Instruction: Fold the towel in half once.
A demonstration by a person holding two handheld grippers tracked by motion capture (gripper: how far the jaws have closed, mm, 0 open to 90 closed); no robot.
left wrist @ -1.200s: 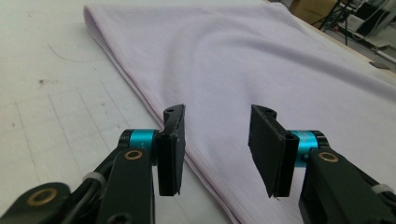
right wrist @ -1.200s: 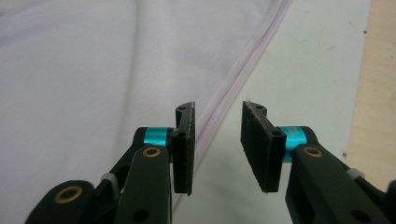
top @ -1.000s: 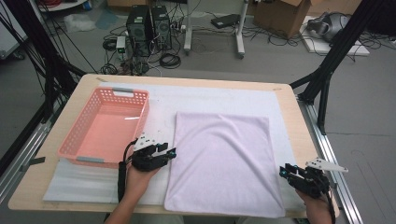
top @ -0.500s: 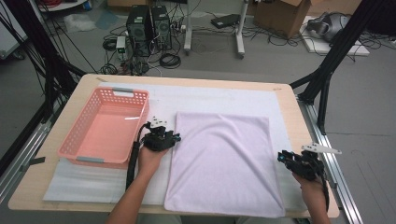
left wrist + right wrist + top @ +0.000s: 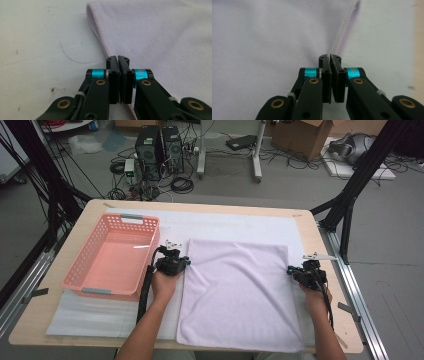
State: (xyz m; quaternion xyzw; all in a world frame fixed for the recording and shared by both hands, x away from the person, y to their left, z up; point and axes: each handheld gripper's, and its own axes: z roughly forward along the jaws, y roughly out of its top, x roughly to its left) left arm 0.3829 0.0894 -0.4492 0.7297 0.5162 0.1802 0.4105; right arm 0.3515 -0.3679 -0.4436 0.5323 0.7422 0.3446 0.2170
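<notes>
The left gripper (image 5: 172, 262) is held at the left edge of a lilac towel (image 5: 237, 290), and in the left gripper view (image 5: 117, 60) its jaws are seen pressed together on the towel's hem, having just been closing. The hem is caught between the tips, with the stitched border running up and away from them to a rounded corner. The right gripper (image 5: 300, 270) is held at the towel's right edge, roughly level with the left one in the high view. In the right gripper view (image 5: 330, 58) its jaws are likewise seen brought together after just closing, and the towel's stitched edge is met right at their tips; the edge beyond them is blurred.

The towel is spread flat on a white mat (image 5: 225, 227) that covers much of a wooden table (image 5: 95, 210). In the left gripper view the mat (image 5: 45, 45) is seen to be marked with small specks and a thin curved line. A pink basket (image 5: 117, 260) is set on the mat to the left of the towel, just beside the left hand (image 5: 165, 282). The right hand (image 5: 316, 297) is seen near the table's right edge.
</notes>
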